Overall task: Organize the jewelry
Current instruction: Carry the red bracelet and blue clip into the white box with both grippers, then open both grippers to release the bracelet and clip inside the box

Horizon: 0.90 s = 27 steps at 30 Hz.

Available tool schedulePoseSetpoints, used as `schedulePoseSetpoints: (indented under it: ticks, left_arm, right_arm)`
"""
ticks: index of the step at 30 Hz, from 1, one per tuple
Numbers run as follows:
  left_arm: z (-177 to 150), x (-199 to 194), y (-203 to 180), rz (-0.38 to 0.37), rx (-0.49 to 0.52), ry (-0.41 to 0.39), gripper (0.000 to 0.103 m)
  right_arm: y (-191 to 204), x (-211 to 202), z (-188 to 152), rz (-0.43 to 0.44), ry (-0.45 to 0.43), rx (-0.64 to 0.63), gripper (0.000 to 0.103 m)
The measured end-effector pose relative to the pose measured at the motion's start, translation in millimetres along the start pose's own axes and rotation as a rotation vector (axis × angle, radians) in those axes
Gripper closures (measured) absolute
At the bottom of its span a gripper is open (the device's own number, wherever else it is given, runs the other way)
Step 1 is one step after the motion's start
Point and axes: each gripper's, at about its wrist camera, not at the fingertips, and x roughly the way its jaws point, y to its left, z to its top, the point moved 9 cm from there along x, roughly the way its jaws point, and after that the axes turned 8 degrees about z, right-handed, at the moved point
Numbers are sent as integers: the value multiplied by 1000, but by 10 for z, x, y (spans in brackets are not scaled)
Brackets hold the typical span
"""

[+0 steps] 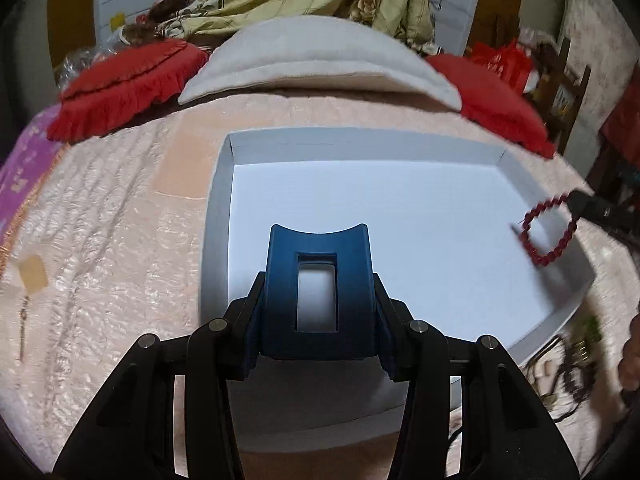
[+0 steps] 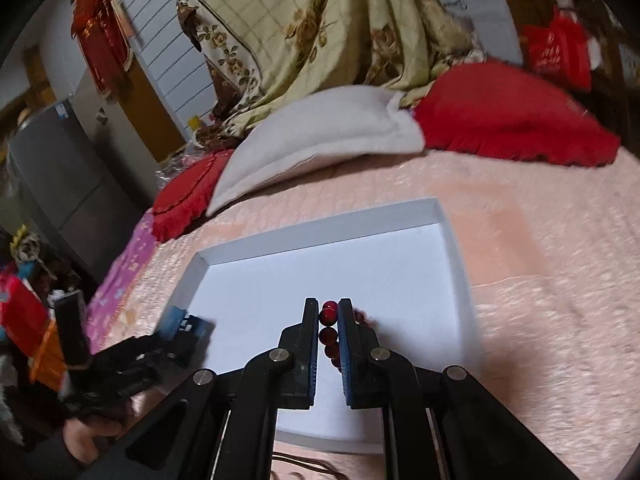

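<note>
Your right gripper (image 2: 329,314) is clamped on a red bead bracelet (image 2: 328,316): beads stacked in the narrow gap btwn the two fingers, a few more peeking out at approx 3 o'clock of the right finger. From the left wrist view the same bracelet (image 1: 548,232) hangs as a loop from the right gripper's tip (image 1: 576,202), at 3 o'clock in frame, over the right inner edge of the white tray (image 1: 218,200). Can't tell if the lowest beads touch the tray floor; that area's motion-blurred.

Your left gripper (image 1: 318,232) has its blue fingers pressed together w/ nothing between them, i.e. closed & empty. It hangs over the near-left part of the tray, pointing toward 12 o'clock. In the right wrist view it shows at 9 o'clock (image 2: 188,326), blurred, over the tray's left wall.

The tray (image 2: 452,248) is a shallow white box w/ low walls, sitting on a pink quilted bedspread (image 1: 112,216). Apart from the bracelet its floor shows nothing in either view.

More jewelry (image 1: 576,356) lies in a dark tangle on the bedspread just outside the tray's near-right corner, approx 4 o'clock in the left view, too blurred to sort out. A thin chain-like piece (image 1: 23,320) lies at 9 o'clock, well apart from the tray.

Beyond the tray at 12 o'clock: white pillow (image 1: 316,60), red cushions (image 1: 120,80) either side, floral blanket (image 2: 320,32) behind.
</note>
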Motion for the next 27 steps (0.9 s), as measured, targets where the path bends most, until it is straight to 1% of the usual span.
schedulePoseSetpoints:
  ticks: [2, 4, 8, 11, 16, 21, 27]
  left_arm:
    - [-32, 2, -10, 32, 19, -1, 58]
    - [-69, -7, -17, 56, 28, 2, 58]
    - [-150, -37, -3, 69, 33, 15, 58]
    - [-217, -76, 45, 87, 18, 16, 58]
    - [-250, -103, 109, 125, -20, 12, 57]
    - [-247, -108, 116, 135, -27, 6, 57]
    - [-245, -103, 107, 143, -20, 5, 56]
  right_arm:
    - [-41, 38, -17, -14, 12, 4, 95]
    - [-165, 56, -45, -59, 29, 26, 95]
    - [-506, 81, -149, -156, 81, 92, 95]
    - [-639, 110, -210, -193, 116, 107, 95]
    - [-614, 143, -208, -163, 122, 86, 95]
    - [-646, 183, -145, -123, 113, 89, 95]
    - [-639, 222, -136, -113, 114, 81, 95]
